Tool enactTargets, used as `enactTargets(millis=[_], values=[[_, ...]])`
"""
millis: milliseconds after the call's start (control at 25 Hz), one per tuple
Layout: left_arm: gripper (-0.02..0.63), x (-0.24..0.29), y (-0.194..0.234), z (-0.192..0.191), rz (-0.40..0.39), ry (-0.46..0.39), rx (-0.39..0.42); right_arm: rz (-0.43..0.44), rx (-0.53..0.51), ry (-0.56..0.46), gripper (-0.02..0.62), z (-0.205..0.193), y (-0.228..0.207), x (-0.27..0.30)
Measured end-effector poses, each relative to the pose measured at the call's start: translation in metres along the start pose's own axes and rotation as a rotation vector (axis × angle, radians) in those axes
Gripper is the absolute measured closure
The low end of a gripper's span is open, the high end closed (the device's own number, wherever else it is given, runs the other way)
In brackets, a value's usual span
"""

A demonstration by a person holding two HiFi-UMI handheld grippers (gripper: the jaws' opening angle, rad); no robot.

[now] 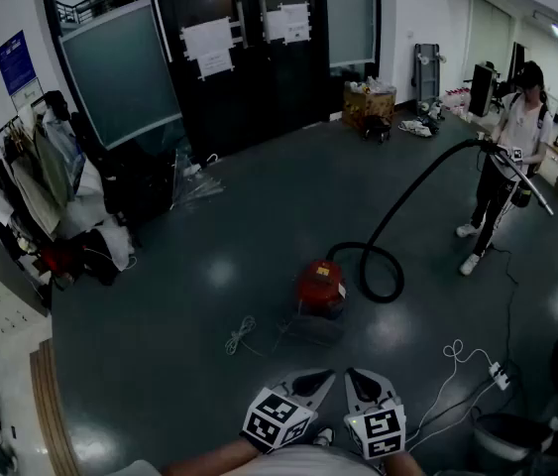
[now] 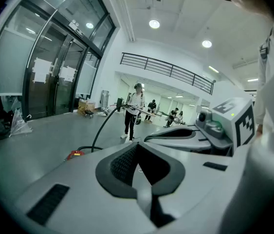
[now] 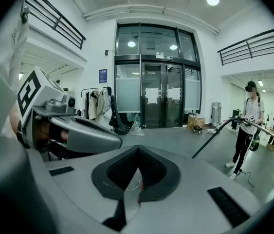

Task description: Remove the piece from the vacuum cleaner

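A red vacuum cleaner (image 1: 320, 284) stands on the dark floor a little ahead of me. It shows small and low at the left of the left gripper view (image 2: 74, 154). Its black hose (image 1: 407, 198) loops on the floor, then rises to a person (image 1: 512, 157) at the right who holds the wand. My left gripper (image 1: 322, 376) and right gripper (image 1: 352, 374) sit side by side at the bottom edge, well short of the vacuum. Both are shut with nothing between their jaws. In the right gripper view the hose (image 3: 215, 132) and the person (image 3: 249, 126) are at the right.
A white cable (image 1: 242, 335) lies left of the vacuum. A power strip with white cord (image 1: 497, 373) lies at the right, and a dark bin (image 1: 508, 440) sits at the bottom right. A clothes rack (image 1: 51, 186) lines the left wall. Glass doors (image 1: 229, 58) and a box on a cart (image 1: 369, 102) stand at the back.
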State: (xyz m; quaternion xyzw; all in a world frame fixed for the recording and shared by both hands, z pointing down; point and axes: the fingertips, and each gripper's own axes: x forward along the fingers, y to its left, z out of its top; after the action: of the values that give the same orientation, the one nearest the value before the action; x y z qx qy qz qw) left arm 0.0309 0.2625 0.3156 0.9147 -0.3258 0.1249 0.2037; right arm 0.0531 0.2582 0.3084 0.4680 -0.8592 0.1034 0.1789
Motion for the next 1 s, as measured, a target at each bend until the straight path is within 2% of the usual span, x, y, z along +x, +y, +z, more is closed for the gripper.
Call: enactTargets(millis=[400,680,1000], values=[[0.6,0.01,-0.01,-0.003,0.013,0.006,-0.001,0.012,-0.019,0.01,0.578,-0.011,-0.011,-0.006],[0.6,0.015,-0.013,-0.001,0.036,0.004,0.009,0.044,-0.014,-0.037,0.578,-0.002,-0.02,-0.013],[0.6,0.02,-0.005,-0.014,0.086,0.005,-0.006,0.103,-0.012,-0.044,0.578,-0.014,-0.019,-0.007]])
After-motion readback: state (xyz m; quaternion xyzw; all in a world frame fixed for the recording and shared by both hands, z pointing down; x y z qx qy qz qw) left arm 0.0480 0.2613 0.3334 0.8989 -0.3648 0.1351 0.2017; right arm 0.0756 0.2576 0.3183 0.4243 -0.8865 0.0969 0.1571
